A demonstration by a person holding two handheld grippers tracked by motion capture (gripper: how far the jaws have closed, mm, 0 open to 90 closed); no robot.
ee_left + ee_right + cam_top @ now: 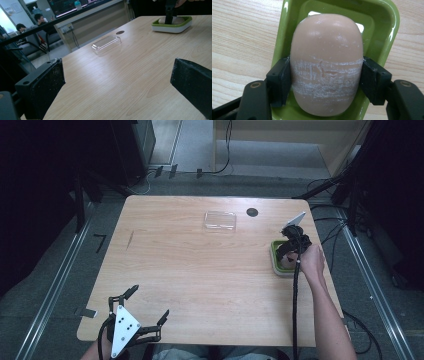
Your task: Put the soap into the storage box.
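A beige oval soap bar [327, 62] lies in a green soap dish [387, 22] with a white base, at the table's right edge [276, 260]. My right gripper [291, 251] points down into the dish, and in the right gripper view its two black pads press on the bar's scuffed sides [325, 82]. The left gripper view shows the same dish [175, 26] far off with the right gripper's black body standing in it. My left gripper [150, 306] rests near the table's front left edge, its jaws spread wide [120, 82] with bare wood between them.
A clear plastic lid [220, 220] lies at the back middle of the wooden table [200, 270], also seen ahead of the left jaws [106, 44]. A dark round hole [252, 212] sits behind it. Cables trail on the floor at the right.
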